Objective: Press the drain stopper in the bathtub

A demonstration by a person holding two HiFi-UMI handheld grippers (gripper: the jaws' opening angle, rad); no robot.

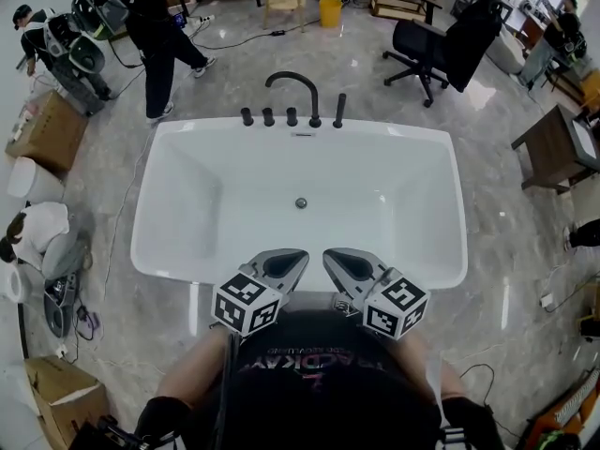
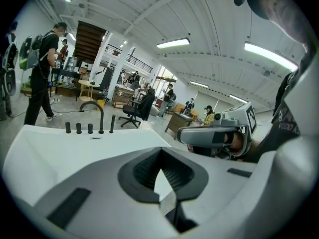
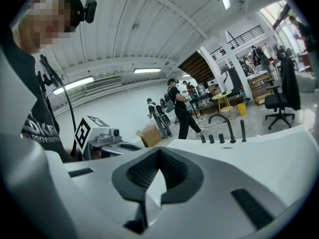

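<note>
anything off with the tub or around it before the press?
Nothing stands out. The bathtub looks empty and undamaged, the drain stopper sits mid-floor, and the faucet stands upright at the far rim. The left tongs and right tongs are shut, empty, over the near rim.

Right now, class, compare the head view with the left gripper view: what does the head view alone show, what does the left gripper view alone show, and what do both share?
Only the head view shows the drain stopper, a small round piece on the floor of the tub. Only the left gripper view shows the ceiling strip lights and the dark staircase. Both show the white bathtub, its black arched faucet and the black office chair.
</note>
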